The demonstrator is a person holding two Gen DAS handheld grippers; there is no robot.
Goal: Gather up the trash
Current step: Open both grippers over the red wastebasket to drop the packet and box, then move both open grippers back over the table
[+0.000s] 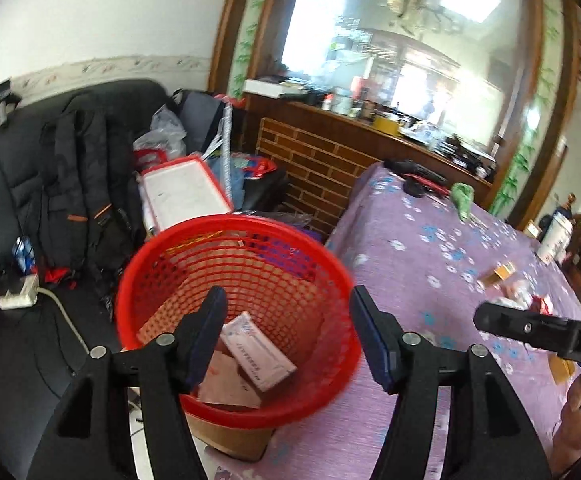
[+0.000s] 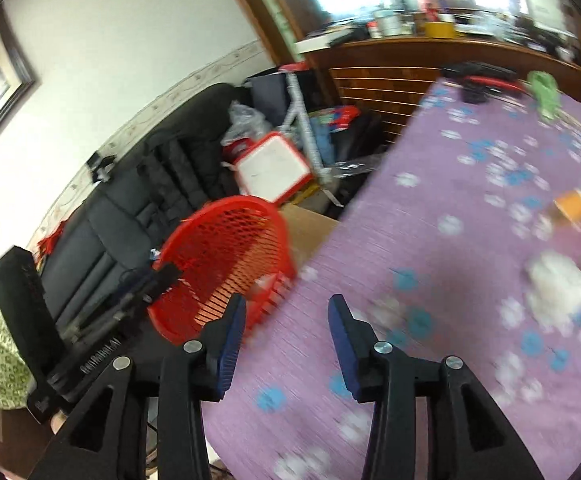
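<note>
The round red plastic mesh basket (image 1: 236, 320) stands beside the bench draped in purple flowered cloth (image 1: 430, 264), a pink flat carton (image 1: 256, 354) already inside; remaining litter, a crumpled white wrapper (image 2: 558, 284) and a small orange box (image 2: 580, 200), lies ahead and right of the right hand-held gripper (image 2: 286, 312), the nearer one; both it and the left hand-held gripper (image 1: 286, 304) stand partly open and empty.
</note>
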